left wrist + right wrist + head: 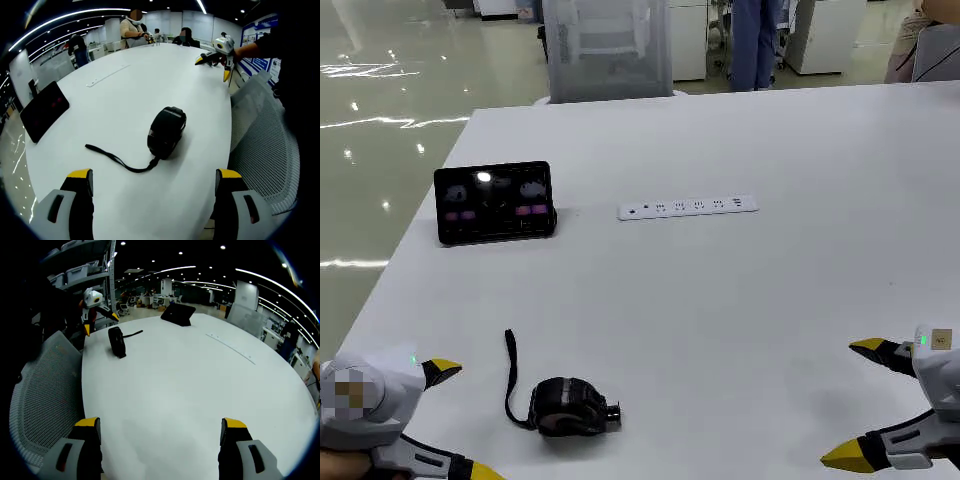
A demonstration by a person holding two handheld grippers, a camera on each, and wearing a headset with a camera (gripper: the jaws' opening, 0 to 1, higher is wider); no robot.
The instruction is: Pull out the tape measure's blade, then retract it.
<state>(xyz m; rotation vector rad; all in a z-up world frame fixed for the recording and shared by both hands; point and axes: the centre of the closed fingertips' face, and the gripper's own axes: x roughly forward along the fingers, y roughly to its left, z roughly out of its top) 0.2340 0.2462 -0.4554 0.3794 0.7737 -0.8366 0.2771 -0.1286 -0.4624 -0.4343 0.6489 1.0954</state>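
Your left gripper [465, 420] and right gripper [854, 402] both stand wide open, gripping nothing. The black tape measure [570, 405] lies at the bench's [740, 300] near edge, just beside your left gripper.
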